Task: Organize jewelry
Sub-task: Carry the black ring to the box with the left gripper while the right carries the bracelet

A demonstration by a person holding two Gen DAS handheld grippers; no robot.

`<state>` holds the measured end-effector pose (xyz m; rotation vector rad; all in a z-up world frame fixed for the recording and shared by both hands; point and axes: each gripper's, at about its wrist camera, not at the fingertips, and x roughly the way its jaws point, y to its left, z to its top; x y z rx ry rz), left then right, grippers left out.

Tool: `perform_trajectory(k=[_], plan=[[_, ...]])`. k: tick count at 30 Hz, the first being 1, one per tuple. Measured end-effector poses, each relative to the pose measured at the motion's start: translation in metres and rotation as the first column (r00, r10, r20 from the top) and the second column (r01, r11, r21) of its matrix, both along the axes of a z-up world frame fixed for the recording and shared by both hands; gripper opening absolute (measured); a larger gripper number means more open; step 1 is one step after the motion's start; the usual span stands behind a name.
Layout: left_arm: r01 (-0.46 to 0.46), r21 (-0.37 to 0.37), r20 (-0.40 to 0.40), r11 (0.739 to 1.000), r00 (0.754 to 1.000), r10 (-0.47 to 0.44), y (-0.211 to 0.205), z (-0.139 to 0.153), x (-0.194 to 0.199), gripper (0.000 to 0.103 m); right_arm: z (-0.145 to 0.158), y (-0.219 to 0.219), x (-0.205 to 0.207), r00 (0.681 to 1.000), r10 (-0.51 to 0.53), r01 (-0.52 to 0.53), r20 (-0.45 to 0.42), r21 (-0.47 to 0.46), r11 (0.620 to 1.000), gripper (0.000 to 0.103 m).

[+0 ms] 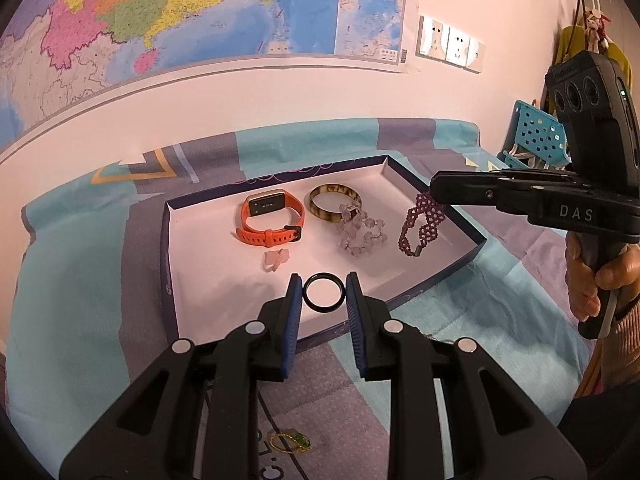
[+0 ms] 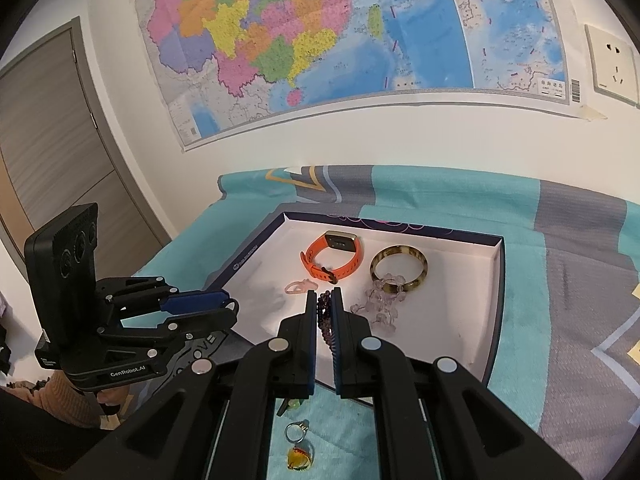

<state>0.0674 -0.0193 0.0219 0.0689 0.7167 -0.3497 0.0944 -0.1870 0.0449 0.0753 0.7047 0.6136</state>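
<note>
The left gripper [image 1: 323, 300], in the lower middle of the left wrist view, pinches a thin black ring [image 1: 323, 293] between its blue-padded fingers [image 1: 294, 304], holding it over the near edge of the shallow white-lined box with dark blue walls [image 1: 440, 276]. The right gripper [image 2: 325, 312], at the centre of the right wrist view, has its fingers pressed nearly together on a purple beaded bracelet [image 2: 325, 312], whose strand hangs in the narrow gap between the pads; in the left wrist view that bracelet [image 1: 420, 220] dangles at the right side of the box. Inside the box lie an orange-strapped watch [image 1: 272, 220], a mottled brown bangle [image 1: 335, 202], a clear pale-lilac crystal bead bracelet [image 1: 362, 230] touching the bangle, and a small pink translucent piece [image 1: 274, 259], perhaps a ring, though it is too small to tell. The box rests on a teal and grey patterned cloth [image 1: 80, 300]. On the cloth at the bottom of the right wrist view lies a silver ring [image 2: 296, 432] and a yellow-green stone ring [image 2: 299, 460].
</note>
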Motion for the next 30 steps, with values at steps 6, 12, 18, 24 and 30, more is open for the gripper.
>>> perform_trajectory(k=[6,12,18,24,30], plan=[[-0.006,0.003,-0.008,1.0,1.0,0.006,0.001,-0.002,0.006,0.023,-0.003,0.001,0.009,1.0,-0.002,0.002,-0.012,0.001,1.0,0.005],[-0.006,0.01,-0.015,1.0,1.0,0.006,-0.001,-0.005,0.014,0.023,-0.005,0.005,0.015,1.0,0.002,-0.002,-0.023,0.002,1.0,0.005],[-0.014,0.016,-0.028,1.0,0.999,0.014,-0.003,-0.01,0.022,0.023,-0.008,0.01,0.022,0.999,0.008,-0.008,-0.032,0.005,1.0,0.005],[-0.02,0.025,-0.043,0.999,0.999,0.021,-0.004,-0.015,0.03,0.023,-0.013,0.011,0.03,0.998,0.013,-0.011,-0.057,0.022,1.0,0.005],[-0.022,0.033,-0.055,0.999,0.998,0.023,-0.006,-0.019,0.037,0.023,-0.017,0.013,0.038,0.997,0.014,-0.012,-0.074,0.035,0.999,0.005]])
